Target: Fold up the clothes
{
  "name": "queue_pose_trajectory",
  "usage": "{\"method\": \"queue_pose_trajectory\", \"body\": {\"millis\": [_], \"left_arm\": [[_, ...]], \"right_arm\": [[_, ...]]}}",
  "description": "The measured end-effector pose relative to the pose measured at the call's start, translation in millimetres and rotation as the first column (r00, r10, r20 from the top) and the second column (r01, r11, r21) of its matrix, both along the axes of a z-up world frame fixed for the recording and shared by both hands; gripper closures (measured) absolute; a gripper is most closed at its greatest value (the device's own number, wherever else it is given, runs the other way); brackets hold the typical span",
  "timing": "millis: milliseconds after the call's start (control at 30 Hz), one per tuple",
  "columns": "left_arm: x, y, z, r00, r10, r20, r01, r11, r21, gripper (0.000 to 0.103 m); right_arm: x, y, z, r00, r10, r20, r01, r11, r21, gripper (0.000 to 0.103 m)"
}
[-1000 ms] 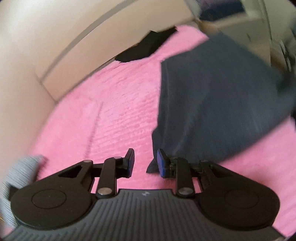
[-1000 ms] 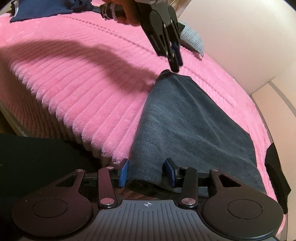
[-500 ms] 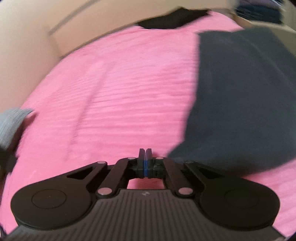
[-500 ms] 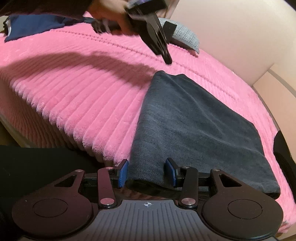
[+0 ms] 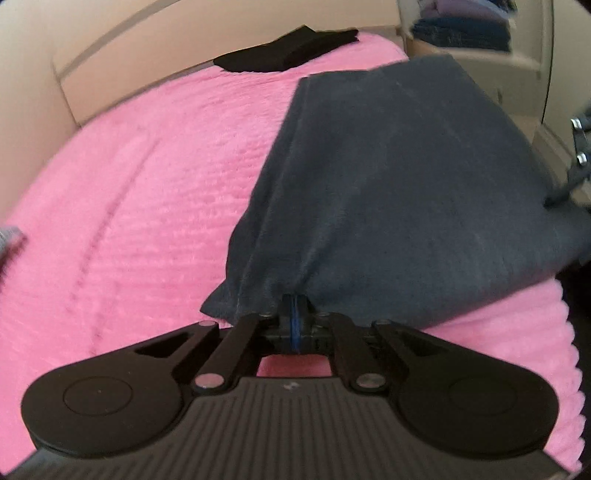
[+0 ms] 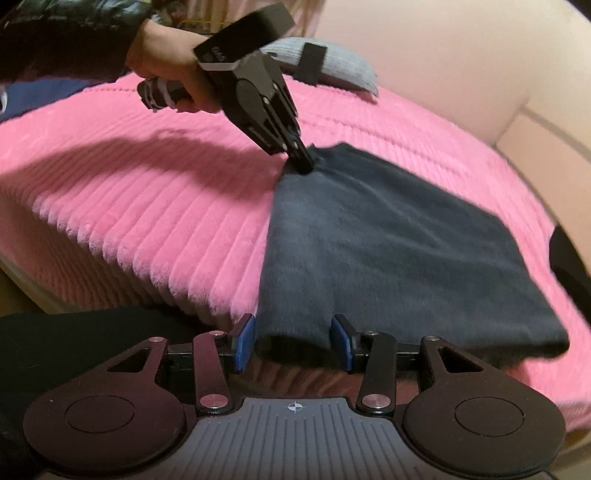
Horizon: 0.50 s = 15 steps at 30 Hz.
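A dark grey folded garment (image 6: pixel 388 254) lies on the pink ribbed blanket (image 6: pixel 147 206), its near edge hanging over the bed's front. My right gripper (image 6: pixel 292 341) stands open astride that near edge, cloth between the blue pads (image 6: pixel 243 341) without a visible squeeze. A hand holds my left gripper (image 6: pixel 304 166), which comes down onto the garment's far left corner. In the left wrist view my left gripper (image 5: pixel 294 310) has its jaws together, opening only a sliver, tips dug into the puckered garment (image 5: pixel 406 184). I see no cloth between its pads.
A black folded item (image 5: pixel 291 55) lies at the bed's far end by the beige headboard. A grey knitted piece (image 6: pixel 332 70) rests on the blanket behind the left hand. Navy cloth (image 6: pixel 33 96) lies at the far left. Shelves with stacked clothes (image 5: pixel 465 26) stand beyond the bed.
My left gripper went from open to shut above the blanket, then dropped onto the garment's corner, which now puckers around its tips. The right gripper stayed open at the near edge, rolling slightly.
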<state>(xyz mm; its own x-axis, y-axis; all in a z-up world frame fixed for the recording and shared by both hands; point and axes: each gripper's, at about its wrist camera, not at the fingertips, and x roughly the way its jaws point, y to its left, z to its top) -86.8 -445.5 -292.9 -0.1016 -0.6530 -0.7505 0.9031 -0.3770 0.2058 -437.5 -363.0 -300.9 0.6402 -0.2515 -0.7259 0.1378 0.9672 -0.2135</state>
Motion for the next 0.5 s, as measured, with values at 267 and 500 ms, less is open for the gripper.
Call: {"method": "queue_pose_trajectory", "body": {"millis": [267, 500], "left_arm": [[-6, 16, 9, 0.996, 0.053, 0.073, -0.053, 0.999, -0.003, 0.100], [-48, 68, 37, 0.962, 0.107, 0.250, -0.085, 0.992, -0.094, 0.091]], "right_arm": [[-50, -17, 15, 0.990, -0.135, 0.048, 0.134, 0.991, 0.021, 0.057], [-82, -24, 27, 0.980, -0.149, 0.135, 0.162, 0.983, -0.087, 0.014]]}}
